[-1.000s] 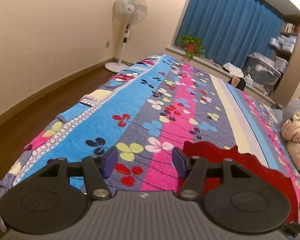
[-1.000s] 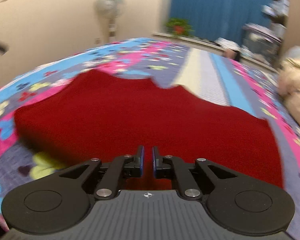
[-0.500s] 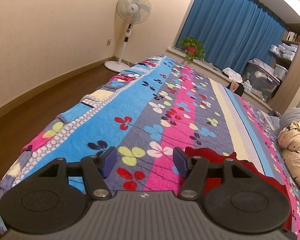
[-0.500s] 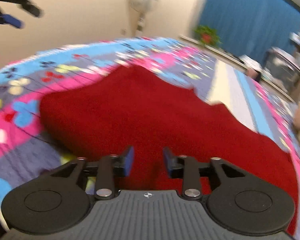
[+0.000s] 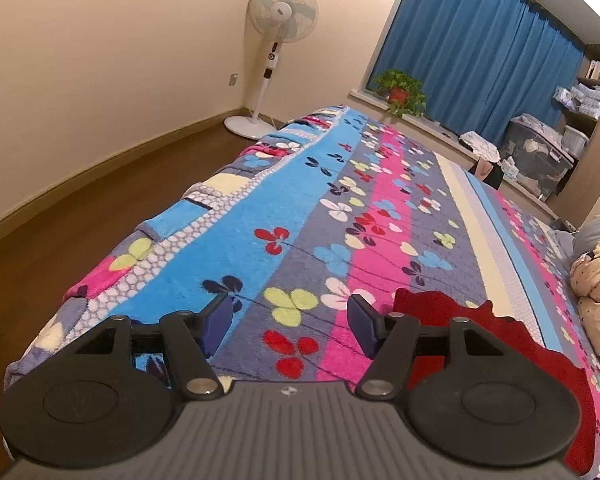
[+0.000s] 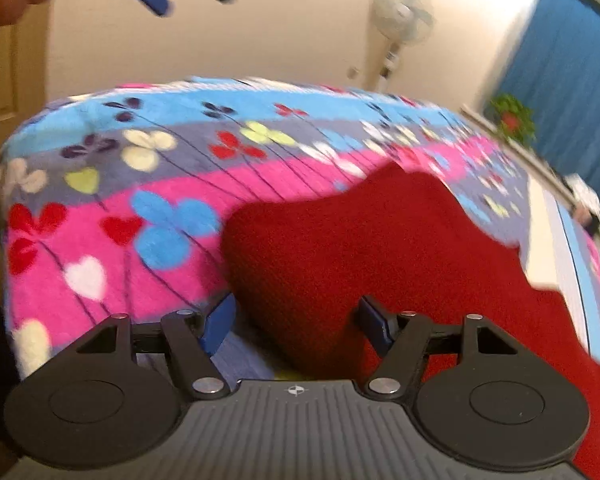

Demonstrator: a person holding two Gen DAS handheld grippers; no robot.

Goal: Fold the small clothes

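Right gripper was opening its jaws just above the near left corner of the red garment, which lay flat on the blanket. Left gripper, wide and empty, was farther away.

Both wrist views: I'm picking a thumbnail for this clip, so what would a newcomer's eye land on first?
First the loud flowered blanket in blue, pink and grey stripes, covering the whole bed. Next the dark red garment lying flat on it, straight ahead of the right gripper, whose jaws are opening with nothing gripped. Behind, blue curtains fill the far wall, with a white fan standing in the corner.
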